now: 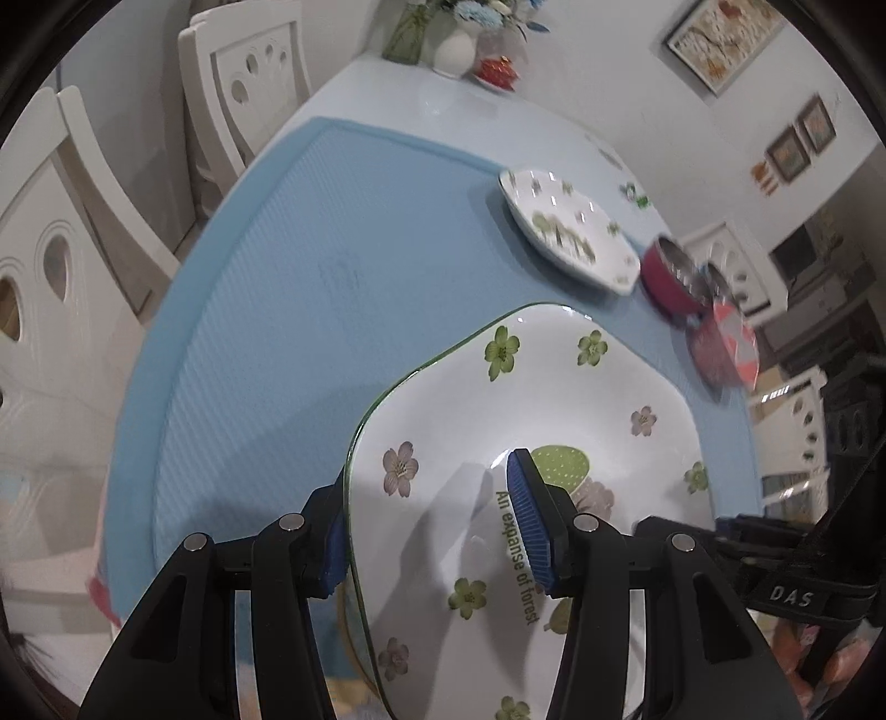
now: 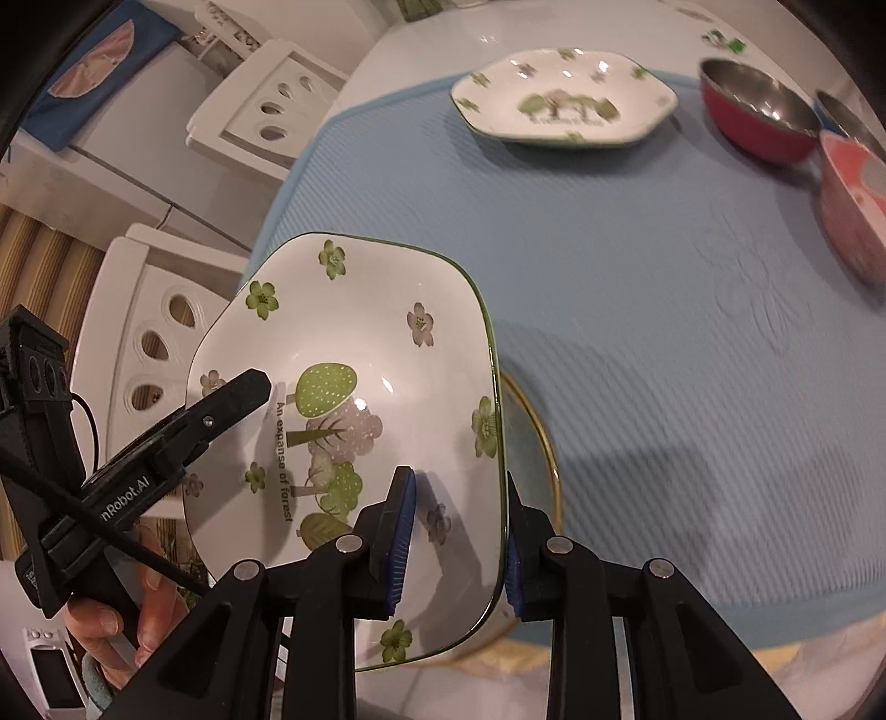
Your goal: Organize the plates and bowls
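Note:
A white plate with green flowers and the words "An expanse of forest" [image 1: 531,410] [image 2: 360,343] is held between both grippers, lifted and tilted over the blue mat. My left gripper [image 1: 437,526] is shut on its left rim; it also shows in the right wrist view [image 2: 243,393]. My right gripper [image 2: 454,537] is shut on its right rim. A gold-rimmed plate [image 2: 534,437] lies under it on the mat. A second flowered plate [image 1: 570,232] [image 2: 565,99] lies at the far side.
A blue mat [image 1: 343,266] [image 2: 664,310] covers the pale table. A red steel bowl [image 1: 673,274] [image 2: 758,111] and a pink bowl [image 1: 725,343] [image 2: 853,205] stand at the right. White chairs [image 1: 249,83] [image 2: 160,343] line the left side. A vase [image 1: 454,44] stands at the far end.

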Available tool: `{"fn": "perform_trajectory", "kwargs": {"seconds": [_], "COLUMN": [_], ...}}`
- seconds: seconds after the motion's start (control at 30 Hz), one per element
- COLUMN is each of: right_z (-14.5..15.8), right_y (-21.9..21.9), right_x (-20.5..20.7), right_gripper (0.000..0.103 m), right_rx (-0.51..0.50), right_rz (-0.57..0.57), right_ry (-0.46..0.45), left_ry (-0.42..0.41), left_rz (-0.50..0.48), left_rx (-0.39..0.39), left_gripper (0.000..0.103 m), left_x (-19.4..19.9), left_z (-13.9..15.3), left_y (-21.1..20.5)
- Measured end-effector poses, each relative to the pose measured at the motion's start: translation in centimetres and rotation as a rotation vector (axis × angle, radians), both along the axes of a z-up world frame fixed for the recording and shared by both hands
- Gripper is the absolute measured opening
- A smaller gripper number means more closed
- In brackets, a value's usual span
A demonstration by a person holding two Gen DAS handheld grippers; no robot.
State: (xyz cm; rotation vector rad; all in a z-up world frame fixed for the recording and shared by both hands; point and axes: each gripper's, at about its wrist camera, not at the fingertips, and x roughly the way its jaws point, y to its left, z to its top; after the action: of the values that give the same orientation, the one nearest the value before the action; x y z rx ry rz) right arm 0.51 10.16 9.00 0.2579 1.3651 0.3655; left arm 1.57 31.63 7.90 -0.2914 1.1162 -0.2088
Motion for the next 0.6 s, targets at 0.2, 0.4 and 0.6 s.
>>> {"fn": "perform_trajectory", "kwargs": {"seconds": [0.2, 0.4, 0.6], "right_z": [-1.6, -2.5, -2.8], "right_y": [-0.7, -0.5, 0.3], "right_x": [-1.6, -1.9, -2.1], "right_gripper": [0.028, 0.028, 0.028], "right_rx": [-0.026, -0.037, -0.047], "right_rz": [-0.019, -0.03, -0.025], "right_ry": [0.031, 0.042, 0.039], "left_ry": [0.043, 0.058, 0.063], "left_rz": [-0.024, -0.032, -0.026], "left_rx": [0.013, 0.018, 0.017], "left_gripper": [0.046, 0.046, 0.046], "left_x": [-1.5, -1.9, -2.0], "left_z": [-1.7, -2.5, -2.9], "left_y": [-1.2, -1.7, -1.4]}}
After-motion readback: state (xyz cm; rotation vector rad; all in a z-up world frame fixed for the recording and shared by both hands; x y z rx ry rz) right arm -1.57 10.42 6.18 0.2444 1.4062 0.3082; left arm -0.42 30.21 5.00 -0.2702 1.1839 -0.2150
